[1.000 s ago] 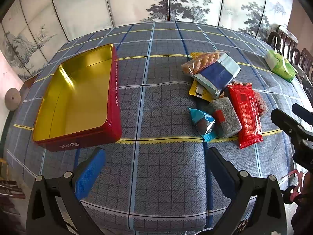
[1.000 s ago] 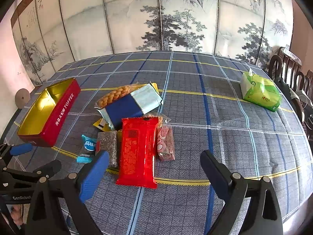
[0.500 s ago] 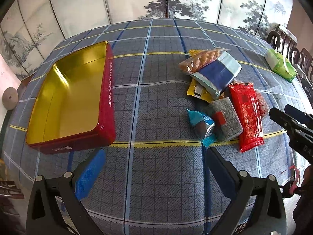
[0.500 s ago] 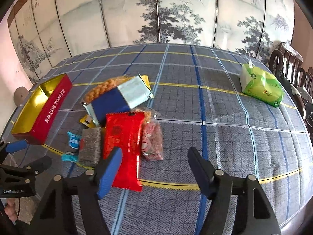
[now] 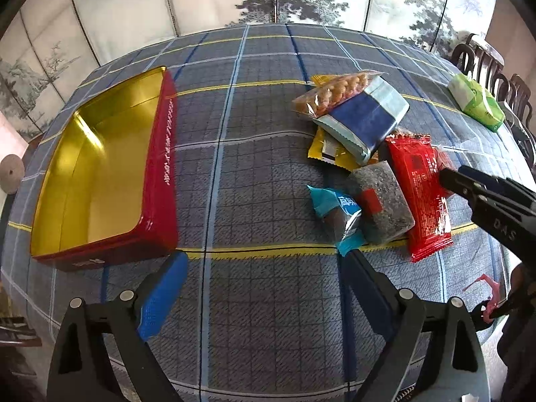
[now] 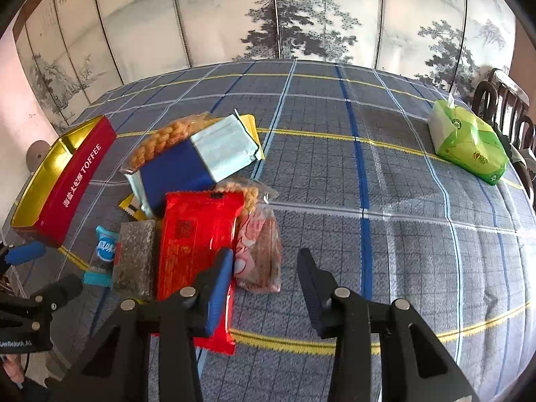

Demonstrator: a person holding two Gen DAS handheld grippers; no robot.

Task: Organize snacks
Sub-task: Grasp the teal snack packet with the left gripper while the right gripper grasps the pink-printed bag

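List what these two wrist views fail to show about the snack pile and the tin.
- Yellow packet: mostly buried under the blue-and-silver pack in both views; its print is unreadable.
- Pink-and-clear bag: left wrist view shows only a sliver behind the red packet.
- Red toffee tin: right wrist view hides its floor behind the near wall.
- Right tongs: left view shows only one arm.

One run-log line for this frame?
phase: approach | left gripper: open, empty | right gripper: open, over pink snack pack | tin: empty | snacks: piled on tablecloth
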